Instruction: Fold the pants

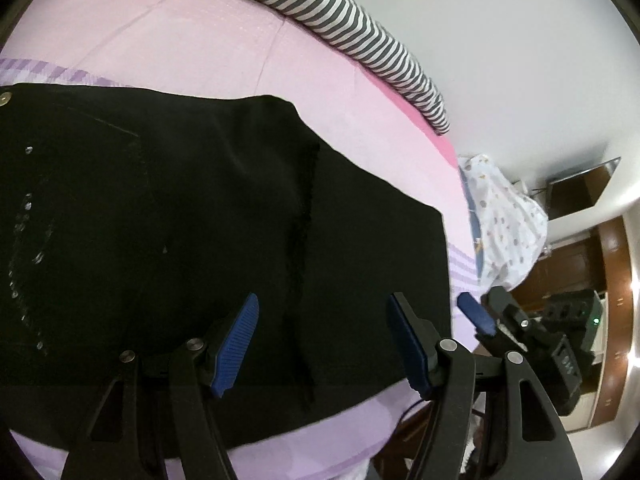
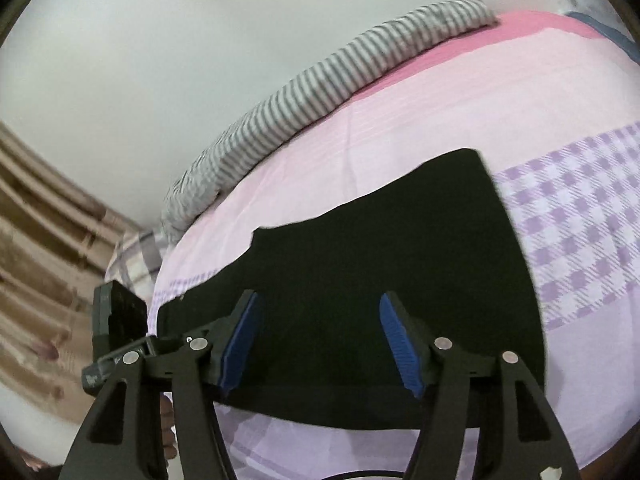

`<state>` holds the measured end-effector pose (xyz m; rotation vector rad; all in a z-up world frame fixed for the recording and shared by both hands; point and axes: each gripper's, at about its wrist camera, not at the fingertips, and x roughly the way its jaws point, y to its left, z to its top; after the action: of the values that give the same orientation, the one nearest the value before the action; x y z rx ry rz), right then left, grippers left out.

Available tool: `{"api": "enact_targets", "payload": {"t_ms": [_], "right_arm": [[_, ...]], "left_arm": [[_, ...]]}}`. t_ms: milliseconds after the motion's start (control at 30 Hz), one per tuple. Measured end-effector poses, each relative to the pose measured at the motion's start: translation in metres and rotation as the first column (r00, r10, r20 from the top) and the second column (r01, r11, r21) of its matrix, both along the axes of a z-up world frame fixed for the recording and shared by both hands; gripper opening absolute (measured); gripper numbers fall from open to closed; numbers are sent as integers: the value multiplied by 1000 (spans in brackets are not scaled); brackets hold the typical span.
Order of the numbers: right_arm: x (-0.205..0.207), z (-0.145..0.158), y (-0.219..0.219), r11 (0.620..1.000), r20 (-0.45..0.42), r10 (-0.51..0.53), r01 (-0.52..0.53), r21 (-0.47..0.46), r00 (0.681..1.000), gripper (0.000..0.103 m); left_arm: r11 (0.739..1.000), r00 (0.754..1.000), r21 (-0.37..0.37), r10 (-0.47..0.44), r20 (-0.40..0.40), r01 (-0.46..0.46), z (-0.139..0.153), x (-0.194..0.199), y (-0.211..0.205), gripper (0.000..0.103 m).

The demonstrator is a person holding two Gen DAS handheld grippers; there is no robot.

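Observation:
The black pants point(image 1: 180, 220) lie flat on the pink and lilac bed sheet point(image 1: 224, 52), filling the left and middle of the left wrist view. A metal button point(image 1: 5, 99) and small shiny studs show at their left side. My left gripper point(image 1: 322, 344) hangs open just over the cloth near its front edge, with nothing between the blue pads. At the pants' right edge one of the right gripper's pads point(image 1: 476, 317) shows. In the right wrist view the pants point(image 2: 380, 240) form a dark folded slab, and my right gripper point(image 2: 318, 344) is open above them, empty.
A grey-and-white striped bolster point(image 1: 360, 28) point(image 2: 300, 92) runs along the white wall behind the bed. A white patterned cloth point(image 1: 508, 220) lies at the bed's right end, with wooden furniture point(image 1: 612, 280) beyond it. A brown curtain point(image 2: 40, 260) and a checked pillow point(image 2: 136, 256) are at the left.

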<state>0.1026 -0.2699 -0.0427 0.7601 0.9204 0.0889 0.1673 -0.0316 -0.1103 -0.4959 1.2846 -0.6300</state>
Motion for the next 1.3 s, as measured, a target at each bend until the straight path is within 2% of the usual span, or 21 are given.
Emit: {"api": "enact_targets", "payload": {"t_ms": [267,567,633,700,767,833,900,1000,1133,1233,1300], "right_arm": [[2,-2,-13,998,0,-59,59,-14,998,63],[0,-8,-36,988,4,-151,151,33,988,66],[-1,-9,-38,986,-2,-161,160,50,987,66],[-1,-11,-39,985,-8,-165,165,56,986,66],[0,-11,-38,986,-11,-162,162,47,987,66],[1,-10,-37,986,-13,-162,163,26,987,66],[1,-10,-37,986,-19,-164,165,5,986,66],[-1,-15,-36,983,-47,-176,173,-59,983,66],[-2,-21,-34,978,-72,-175,165,-129,982,67],[0,-30,-33,980,-96,-157,143,-142,983,67],[3,-34,-29,979,-127,-138,117,-166,982,67]], "left_arm": [[1000,1000,18,-12,1,12,-16,9,-21,58],[999,999,7,-51,15,51,-16,8,-43,58],[998,998,-22,-57,-16,57,-20,7,-43,49],[999,999,5,-44,-11,44,-23,6,-41,24],[999,1000,24,-27,-14,28,-26,7,-36,11],[1000,1000,15,-6,-27,6,-29,8,-31,4],[1000,1000,26,12,-15,-12,-28,6,-31,3],[995,998,95,1,68,-8,-13,-5,-42,3],[994,992,111,5,124,-18,5,-14,-39,3],[990,992,140,-4,125,-14,2,-15,-36,3],[987,997,158,1,83,-14,-13,-10,-33,3]]}}
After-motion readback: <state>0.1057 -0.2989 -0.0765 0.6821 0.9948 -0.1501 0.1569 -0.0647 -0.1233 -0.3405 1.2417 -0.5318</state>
